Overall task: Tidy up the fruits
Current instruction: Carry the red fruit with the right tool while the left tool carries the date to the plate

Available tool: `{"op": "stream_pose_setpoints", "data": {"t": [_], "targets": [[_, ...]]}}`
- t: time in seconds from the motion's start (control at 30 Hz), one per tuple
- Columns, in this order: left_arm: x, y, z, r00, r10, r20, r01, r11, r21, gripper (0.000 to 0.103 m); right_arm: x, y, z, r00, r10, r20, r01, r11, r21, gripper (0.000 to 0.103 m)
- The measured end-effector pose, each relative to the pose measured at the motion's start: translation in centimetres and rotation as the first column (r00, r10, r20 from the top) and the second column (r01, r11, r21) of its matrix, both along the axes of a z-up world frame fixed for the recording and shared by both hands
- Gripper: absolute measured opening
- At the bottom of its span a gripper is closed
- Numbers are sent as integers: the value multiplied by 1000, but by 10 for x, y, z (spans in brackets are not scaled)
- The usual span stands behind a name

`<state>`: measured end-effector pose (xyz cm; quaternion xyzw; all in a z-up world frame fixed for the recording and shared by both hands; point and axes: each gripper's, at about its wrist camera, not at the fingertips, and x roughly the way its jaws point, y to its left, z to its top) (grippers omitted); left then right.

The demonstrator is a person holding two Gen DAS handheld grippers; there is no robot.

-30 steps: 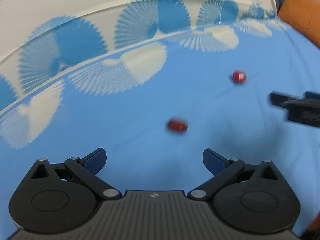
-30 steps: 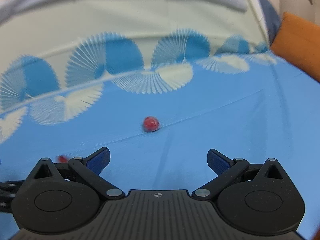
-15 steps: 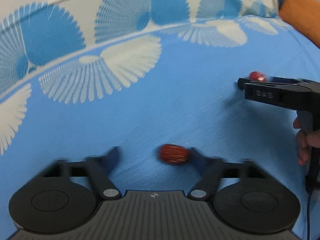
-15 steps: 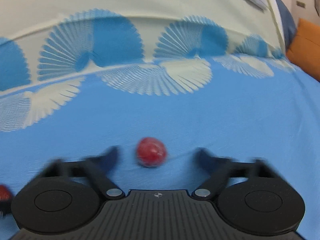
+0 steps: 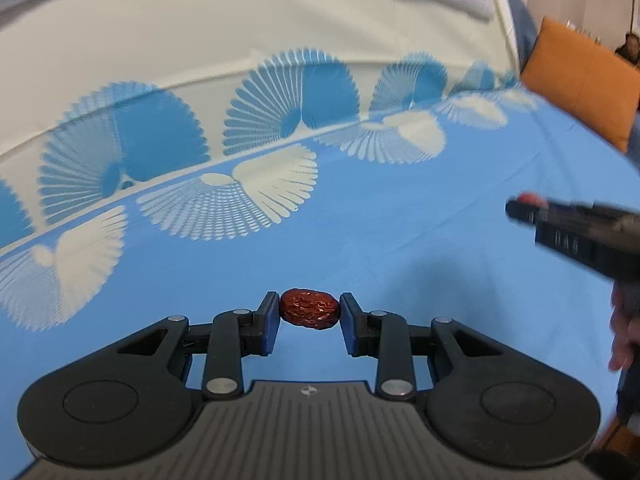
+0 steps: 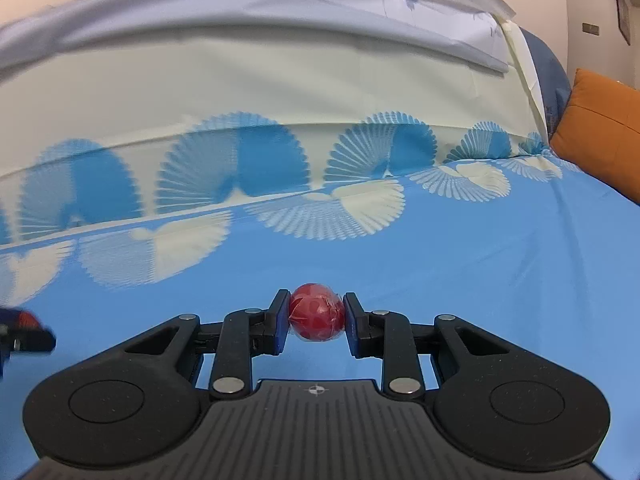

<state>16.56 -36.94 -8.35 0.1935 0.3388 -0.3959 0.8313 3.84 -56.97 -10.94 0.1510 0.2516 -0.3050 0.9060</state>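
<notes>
A wrinkled dark red date (image 5: 310,313) sits between the blue pads of my left gripper (image 5: 309,316). Its jaws are closing and both pads press on the date's ends, lifted a little off the blue sheet (image 5: 400,248). My right gripper (image 6: 316,320) is shut on a round red fruit (image 6: 317,314) wrapped in clear film, also held just above the sheet. The left wrist view shows the right gripper (image 5: 520,210) blurred at the right edge with a red spot at its tip. At the left edge of the right wrist view, the left gripper (image 6: 28,332) shows only its tip.
The bed is covered by a blue sheet with white and blue fan patterns (image 6: 328,212). A pale folded cover (image 6: 280,32) lies at the back. An orange cushion (image 5: 584,84) leans at the far right. A person's hand (image 5: 624,332) holds the right gripper's handle.
Both grippers came down over the fruits with open jaws, closed on them and lifted. The date and the round fruit have left the sheet and sit between the pads.
</notes>
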Motion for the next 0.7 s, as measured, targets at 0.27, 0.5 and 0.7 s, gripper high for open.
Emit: {"op": "stream_pose_setpoints", "data": {"t": [0.27, 0.5, 0.7], "targets": [[-66, 114, 58, 996, 93, -1, -93, 995, -27, 35, -66, 118, 55, 985, 168, 36, -167, 985, -39, 30], [-109, 201, 89, 985, 173, -10, -174, 982, -75, 35, -92, 209, 86, 928, 368, 51, -370, 929, 24, 30], [-137, 260, 113, 971, 239, 11, -236, 964, -123, 35, -115, 275, 113, 872, 484, 74, -485, 875, -13, 30]]}}
